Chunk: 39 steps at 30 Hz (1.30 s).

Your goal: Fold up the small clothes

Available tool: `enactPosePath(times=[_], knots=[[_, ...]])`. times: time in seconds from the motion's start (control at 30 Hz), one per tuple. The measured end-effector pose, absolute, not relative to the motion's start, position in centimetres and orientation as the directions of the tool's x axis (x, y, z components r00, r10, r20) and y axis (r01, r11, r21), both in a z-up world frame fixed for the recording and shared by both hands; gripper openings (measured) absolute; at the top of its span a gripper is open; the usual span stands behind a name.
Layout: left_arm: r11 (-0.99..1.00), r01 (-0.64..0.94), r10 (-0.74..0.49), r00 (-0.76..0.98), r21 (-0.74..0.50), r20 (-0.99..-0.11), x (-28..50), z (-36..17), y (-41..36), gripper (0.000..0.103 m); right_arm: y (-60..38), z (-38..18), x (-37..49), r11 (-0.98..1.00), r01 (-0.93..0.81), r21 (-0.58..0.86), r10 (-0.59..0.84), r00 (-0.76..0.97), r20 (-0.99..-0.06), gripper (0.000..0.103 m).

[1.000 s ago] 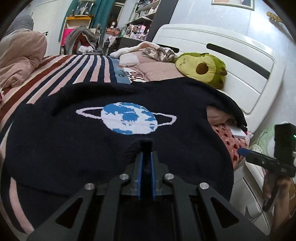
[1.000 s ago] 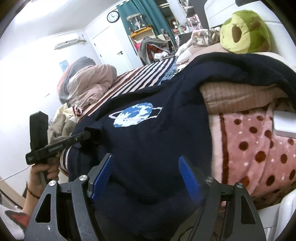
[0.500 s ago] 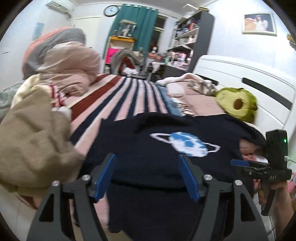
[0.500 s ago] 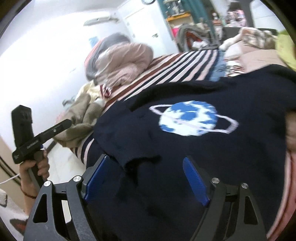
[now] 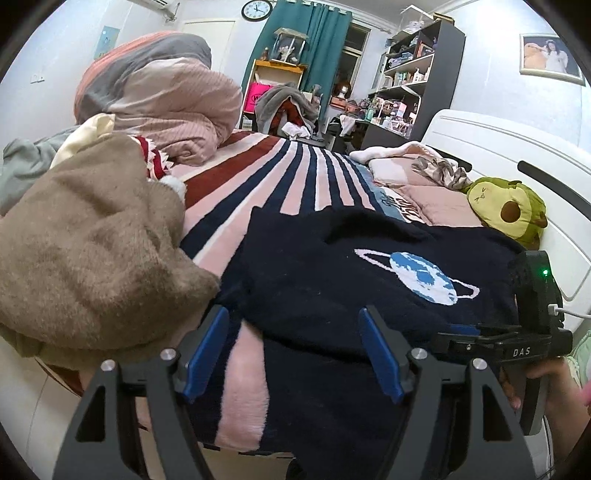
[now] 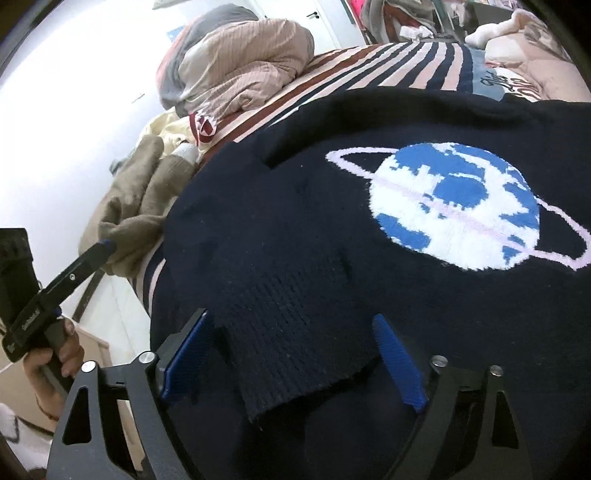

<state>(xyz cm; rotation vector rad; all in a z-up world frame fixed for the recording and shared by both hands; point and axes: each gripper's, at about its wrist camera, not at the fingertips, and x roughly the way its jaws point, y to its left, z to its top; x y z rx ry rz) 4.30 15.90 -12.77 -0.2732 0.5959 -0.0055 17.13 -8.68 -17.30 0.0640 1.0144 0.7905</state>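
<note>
A bedroom with teal curtains [image 5: 314, 40] and a wall clock [image 5: 257, 9] lies beyond a bed [image 5: 295, 173] covered in a pink, navy and maroon striped blanket, on which a navy sweater [image 5: 332, 273] with a blue-and-white ringed planet [image 6: 454, 206] is spread out. The left gripper [image 5: 293, 350] has its blue fingers [image 5: 207, 347] spread wide apart and holding nothing, the sweater's edge lying just ahead of them and a tan fleece garment [image 5: 85, 243] heaped off to their left. The right gripper [image 6: 291, 365] is likewise spread apart, its fingers [image 6: 399, 365] on either side of the sweater's ribbed cuff [image 6: 295, 332] without clamping it, the planet ahead and to their right.
</note>
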Motion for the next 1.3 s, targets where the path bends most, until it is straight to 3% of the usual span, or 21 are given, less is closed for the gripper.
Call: enactPosePath(times=[0.03, 0.2, 0.4, 0.67, 0.9, 1.07, 1.3], knots=[[0.963, -0.074, -0.085, 0.828, -0.258, -0.555, 4.3, -12.8, 15.9, 0.069, -8.6, -17.3, 17.1, 0.725, -0.562, 0.398, 0.62, 0.281, -0.733, 0.086], [0.963, -0.073, -0.088, 0.825, -0.26, -0.558, 4.4, -13.1, 15.9, 0.069, -7.3, -17.0, 17.0, 0.699, -0.594, 0.399, 0.642, 0.274, -0.716, 0.062], [0.965, -0.083, -0.072, 0.827, -0.247, -0.558, 4.3, -12.9, 16.0, 0.069, -6.7, -15.8, 17.1, 0.689, -0.617, 0.38, 0.663, 0.324, -0.675, 0.009], [0.972, -0.081, -0.057, 0.831, -0.222, -0.554, 3.9, -12.3, 15.3, 0.069, -8.0, -10.9, 15.2, 0.678, -0.669, 0.304, 0.7, 0.461, -0.545, 0.007], [0.978, -0.058, -0.063, 0.834, -0.202, -0.548, 3.8, -11.4, 13.8, 0.069, -15.0, -6.8, 12.0, 0.768, -0.582, 0.266, 0.634, 0.631, -0.447, 0.007], [0.983, -0.028, -0.077, 0.832, -0.181, -0.549, 3.8, -10.8, 11.7, 0.069, -21.2, -7.5, 10.4, 0.844, -0.46, 0.277, 0.535, 0.678, -0.504, 0.007], [0.991, -0.003, -0.074, 0.816, -0.132, -0.574, 4.9, -10.6, 9.2, 0.069, -25.9, -13.9, 9.0, 0.858, -0.326, 0.398, 0.513, 0.579, -0.633, 0.007]])
